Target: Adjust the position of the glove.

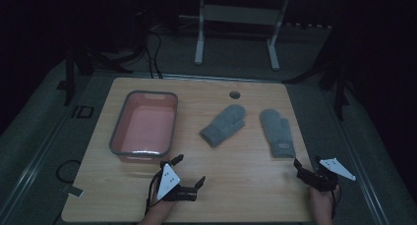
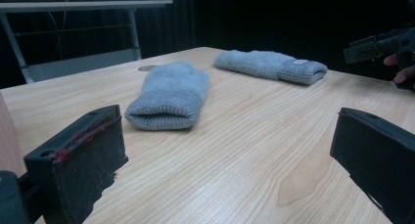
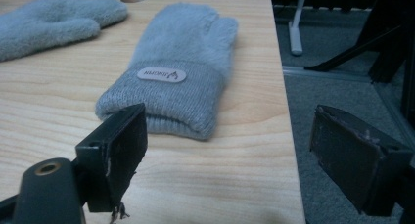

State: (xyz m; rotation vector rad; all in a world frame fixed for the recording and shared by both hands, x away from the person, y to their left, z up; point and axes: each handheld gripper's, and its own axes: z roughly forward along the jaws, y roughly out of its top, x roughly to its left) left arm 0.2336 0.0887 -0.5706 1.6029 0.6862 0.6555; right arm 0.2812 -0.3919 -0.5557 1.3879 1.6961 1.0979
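Two grey knit mittens lie on the wooden table (image 1: pixel 236 161). The left mitten (image 1: pixel 223 124) (image 2: pixel 169 94) lies slanted near the middle, cuff toward me. Its partner (image 1: pixel 278 132) (image 3: pixel 176 82), with a small label on the cuff, lies further right. My left gripper (image 1: pixel 189 171) (image 2: pixel 230 155) hovers low near the front edge, open, nothing between its jaws, facing the left mitten's cuff. My right gripper (image 1: pixel 306 163) (image 3: pixel 227 145) is open just short of the labelled mitten's cuff, not touching it.
A pink bin with a grey rim (image 1: pixel 118 131) stands empty at the table's left, just beyond my left gripper. A round cable hole (image 1: pixel 234 94) sits near the far edge. The table's right edge (image 3: pixel 288 150) runs close beside the right gripper. A white desk frame (image 1: pixel 199 38) stands beyond.
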